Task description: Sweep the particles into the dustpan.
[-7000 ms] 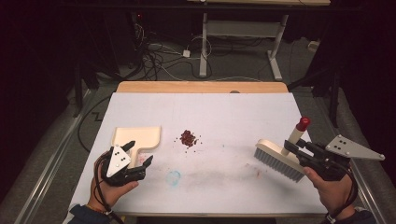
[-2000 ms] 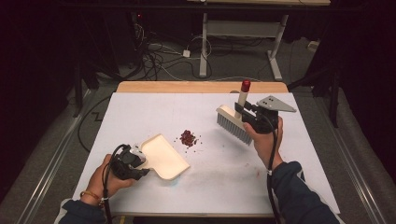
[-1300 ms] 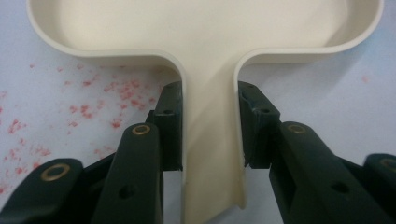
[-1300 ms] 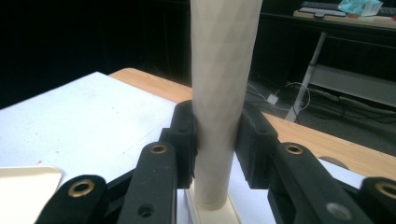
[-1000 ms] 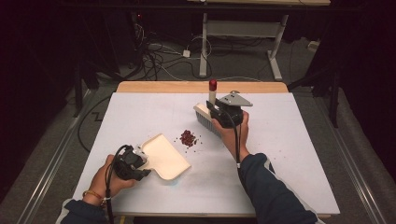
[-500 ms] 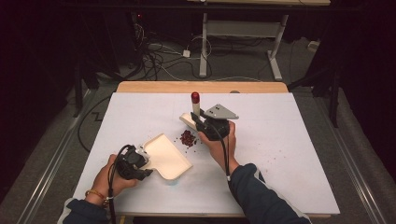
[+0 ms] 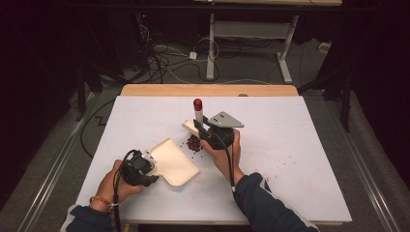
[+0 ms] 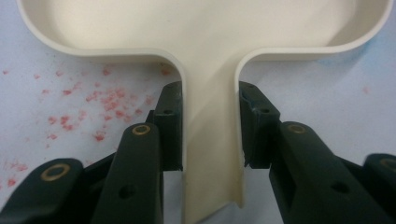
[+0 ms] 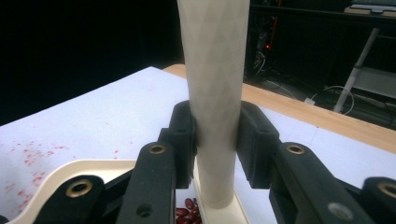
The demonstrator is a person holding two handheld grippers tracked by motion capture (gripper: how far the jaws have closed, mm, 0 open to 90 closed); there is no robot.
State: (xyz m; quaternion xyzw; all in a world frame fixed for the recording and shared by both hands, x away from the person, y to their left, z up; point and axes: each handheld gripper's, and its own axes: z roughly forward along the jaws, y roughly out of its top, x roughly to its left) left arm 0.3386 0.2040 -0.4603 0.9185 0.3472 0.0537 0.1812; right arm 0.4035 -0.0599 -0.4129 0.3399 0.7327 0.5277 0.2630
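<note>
Left jaws: my left gripper is clamped on the flat handle of the cream dustpan, one jaw on each side.
Right jaws: my right gripper squeezes the brush by its pale upright handle.
Brush: red-tipped handle stands up; its head sits just below my right jaws.
Beans: a small dark red pile lies beside the brush head, near the dustpan's open edge.
Table: white, with red smears.

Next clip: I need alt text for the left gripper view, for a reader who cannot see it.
The left gripper has its black fingers shut on the handle of a cream dustpan, whose tray spreads across the top. Beneath lies a white table with red specks on the left.
</note>
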